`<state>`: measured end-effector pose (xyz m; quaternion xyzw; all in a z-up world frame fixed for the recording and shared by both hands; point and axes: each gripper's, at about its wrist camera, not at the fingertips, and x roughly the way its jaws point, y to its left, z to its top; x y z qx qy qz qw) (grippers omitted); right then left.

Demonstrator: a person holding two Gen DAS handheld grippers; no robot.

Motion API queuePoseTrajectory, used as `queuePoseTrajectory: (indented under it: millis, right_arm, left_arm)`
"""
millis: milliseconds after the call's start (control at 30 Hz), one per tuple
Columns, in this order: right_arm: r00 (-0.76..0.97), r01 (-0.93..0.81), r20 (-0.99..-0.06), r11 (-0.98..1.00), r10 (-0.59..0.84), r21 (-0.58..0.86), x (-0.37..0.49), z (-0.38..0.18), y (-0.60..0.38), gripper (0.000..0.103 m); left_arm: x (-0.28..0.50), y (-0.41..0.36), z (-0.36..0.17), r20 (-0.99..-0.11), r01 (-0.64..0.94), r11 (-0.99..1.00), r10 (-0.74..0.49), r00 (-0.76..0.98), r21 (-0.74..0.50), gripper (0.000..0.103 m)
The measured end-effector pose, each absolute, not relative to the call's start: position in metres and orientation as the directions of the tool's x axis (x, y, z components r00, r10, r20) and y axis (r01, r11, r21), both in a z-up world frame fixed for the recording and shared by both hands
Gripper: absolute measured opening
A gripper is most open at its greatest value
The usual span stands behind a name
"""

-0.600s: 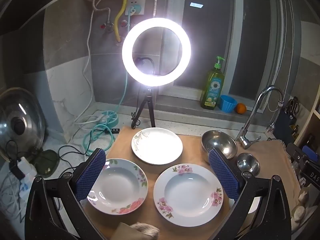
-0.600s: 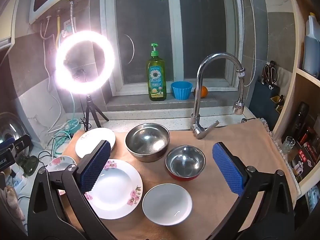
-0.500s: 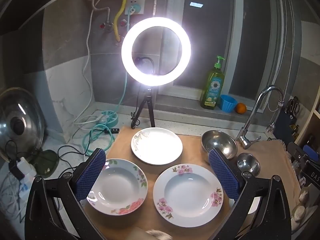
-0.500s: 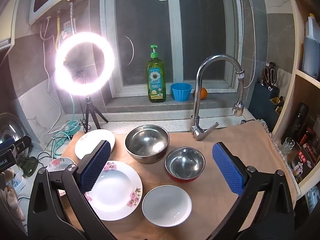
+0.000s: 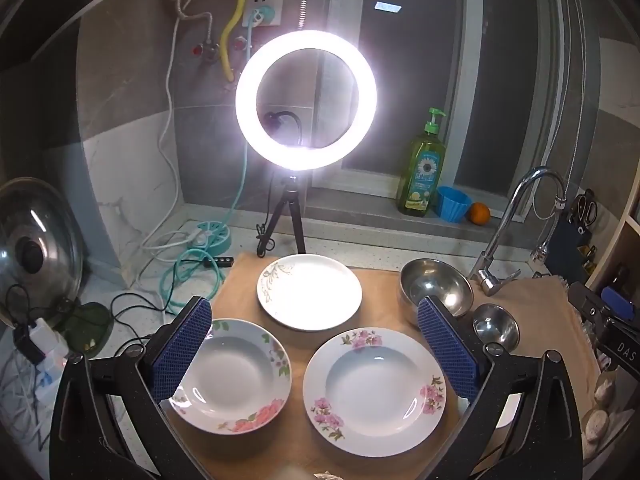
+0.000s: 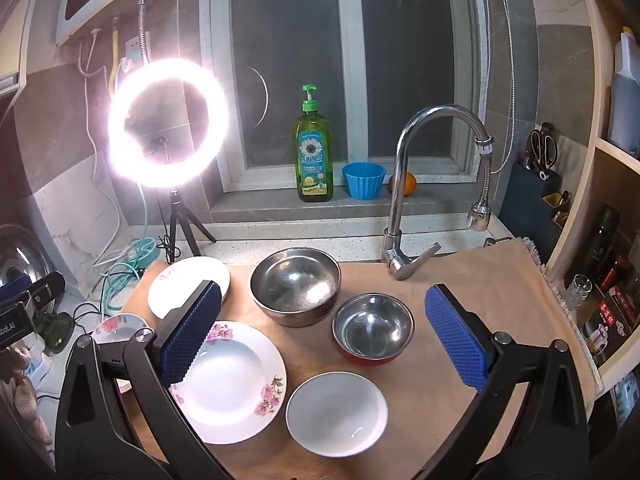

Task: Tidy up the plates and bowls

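Observation:
On a tan mat lie two floral deep plates [image 5: 236, 376] [image 5: 376, 388], a flat white plate [image 5: 310, 292], a large steel bowl [image 6: 296, 284], a small steel bowl with a red outside [image 6: 372, 328] and a small white dish [image 6: 336, 412]. My left gripper [image 5: 316, 344] is open and empty, above the two floral plates. My right gripper [image 6: 324, 332] is open and empty, above the floral plate [image 6: 236, 380], the small bowl and the white dish. The left floral plate is mostly hidden in the right wrist view [image 6: 118, 326].
A lit ring light on a tripod [image 5: 306, 100] stands behind the mat. A tap [image 6: 404, 200] rises at the back right. A soap bottle [image 6: 312, 152], blue cup [image 6: 363, 180] and orange [image 6: 408, 184] sit on the sill. Cables [image 5: 188, 264] and a pot lid [image 5: 36, 248] lie left. Shelves [image 6: 608, 240] stand right.
Both views have shifted only slightly. The plates and bowls have not moved. Both grippers have stayed open.

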<state>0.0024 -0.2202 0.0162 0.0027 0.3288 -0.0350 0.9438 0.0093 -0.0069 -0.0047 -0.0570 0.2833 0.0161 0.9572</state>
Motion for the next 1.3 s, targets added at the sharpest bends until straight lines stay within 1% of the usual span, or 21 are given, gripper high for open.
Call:
queuePoseTrajectory:
  millis: [433,1300]
  right_arm:
    - [0.779,0.065,-0.624,0.998,-0.063,-0.019,0.005,0.014,-0.220,0.103]
    - [0.775,0.049,-0.631,0.999,-0.047,-0.015,0.013,0.009,-0.217,0.103]
  left_arm:
    - [0.011,-0.004,-0.007,-0.539,-0.046,0.992,-0.027,0.842,-0.121,0.102]
    - [0.013,-0.007,-0.008,-0.545,-0.045,0.991,-0.029,0.838,-0.122,0.102]
